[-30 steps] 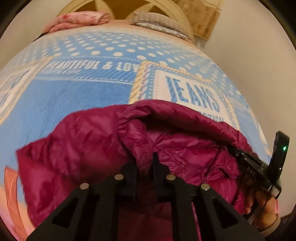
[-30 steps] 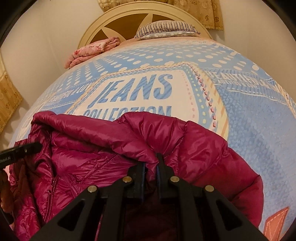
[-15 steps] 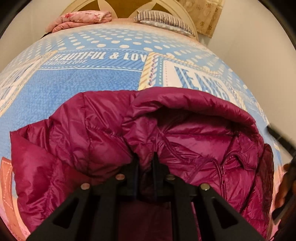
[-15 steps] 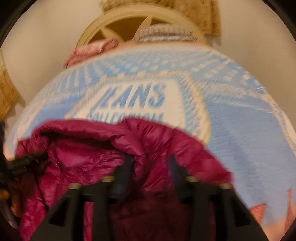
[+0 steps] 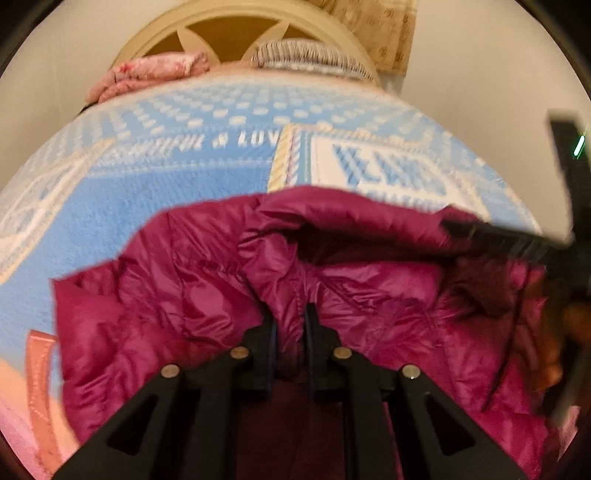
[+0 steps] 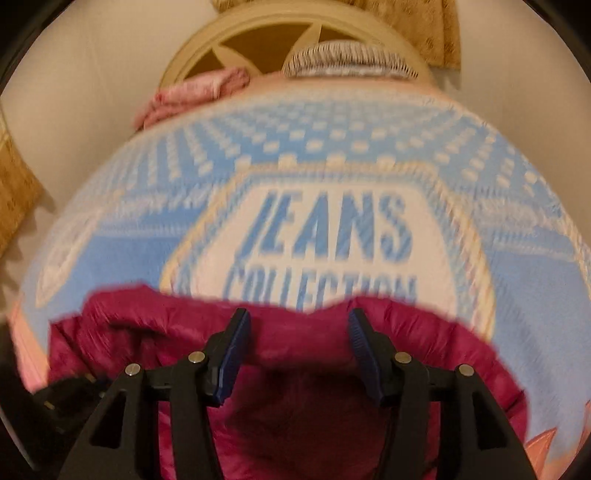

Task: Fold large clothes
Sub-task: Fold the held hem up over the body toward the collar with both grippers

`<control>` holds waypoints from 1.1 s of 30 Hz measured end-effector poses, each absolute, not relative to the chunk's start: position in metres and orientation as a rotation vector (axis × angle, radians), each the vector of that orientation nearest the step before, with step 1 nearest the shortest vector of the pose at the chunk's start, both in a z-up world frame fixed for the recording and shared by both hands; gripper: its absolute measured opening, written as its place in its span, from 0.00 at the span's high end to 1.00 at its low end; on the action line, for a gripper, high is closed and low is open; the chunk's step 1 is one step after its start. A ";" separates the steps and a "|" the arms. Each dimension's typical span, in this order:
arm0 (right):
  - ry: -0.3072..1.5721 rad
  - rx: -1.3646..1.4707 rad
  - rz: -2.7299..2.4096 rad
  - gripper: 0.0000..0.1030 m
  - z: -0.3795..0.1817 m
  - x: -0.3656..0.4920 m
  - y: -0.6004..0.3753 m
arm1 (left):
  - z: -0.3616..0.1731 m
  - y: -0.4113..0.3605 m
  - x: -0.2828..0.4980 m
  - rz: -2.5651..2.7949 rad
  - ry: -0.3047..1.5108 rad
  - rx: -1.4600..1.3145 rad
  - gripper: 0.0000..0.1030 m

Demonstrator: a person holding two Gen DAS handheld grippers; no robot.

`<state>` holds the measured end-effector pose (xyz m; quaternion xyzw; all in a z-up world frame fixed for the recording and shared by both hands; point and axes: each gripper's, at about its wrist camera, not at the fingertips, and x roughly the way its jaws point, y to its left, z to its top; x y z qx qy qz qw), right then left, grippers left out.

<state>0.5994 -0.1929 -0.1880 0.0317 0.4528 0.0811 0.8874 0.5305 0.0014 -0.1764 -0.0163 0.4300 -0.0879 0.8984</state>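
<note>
A magenta puffer jacket point(image 5: 369, 288) lies bunched on a bed, directly under and in front of both grippers; the left gripper point(image 5: 290, 325) is pinched almost closed on a ridge of its shiny fabric, which stands up between the two black fingers; to the right of that gripper the jacket's inner lining and collar fold open. The right gripper point(image 6: 297, 343) has just been opening and now stands moderately wide, its blue-padded fingers point(image 6: 232, 354) apart above the jacket point(image 6: 295, 398) with no cloth pressed between them; in the left wrist view this gripper shows as a blurred black shape point(image 5: 517, 240) at the far right, with part of a hand point(image 5: 554, 354) below it.

Beyond the grippers the bed is covered by a light blue bedspread point(image 6: 535, 295) with white dots, striped bands and a white panel reading "JEANS COLLECTION" point(image 6: 332, 236) just past the right gripper; a band of lettering point(image 5: 236, 142) ahead of the left gripper is too blurred to read whole. At the far end stands a cream round headboard point(image 6: 258, 33) with spoke cut-outs; against it rest a striped pillow point(image 6: 347, 59) and, to its left, a folded pink floral cloth point(image 6: 192, 92). Plain pale walls surround the bed; a tan patterned curtain point(image 6: 424, 26) hangs past the headboard to the right, and another point(image 6: 14, 184) shows at the left edge of the right wrist view. Both views are blurred.
</note>
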 end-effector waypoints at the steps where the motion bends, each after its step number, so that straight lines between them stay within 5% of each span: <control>1: 0.938 0.056 0.165 0.46 -0.193 0.596 -0.195 | -0.168 0.002 0.527 -0.184 0.859 -0.032 0.84; 9: 0.916 0.082 0.180 0.47 -0.212 0.581 -0.211 | -0.100 -0.020 0.546 -0.235 0.657 -0.087 0.78; 14: 0.860 0.069 0.191 0.47 -0.219 0.572 -0.206 | -0.100 -0.053 0.564 -0.263 0.659 -0.028 0.51; 21: 0.841 0.130 0.221 0.47 -0.220 0.572 -0.214 | -0.182 -0.043 0.591 -0.119 0.921 0.021 0.51; 33: 0.850 0.080 0.203 0.47 -0.222 0.572 -0.206 | -0.204 -0.043 0.589 -0.119 0.907 0.013 0.51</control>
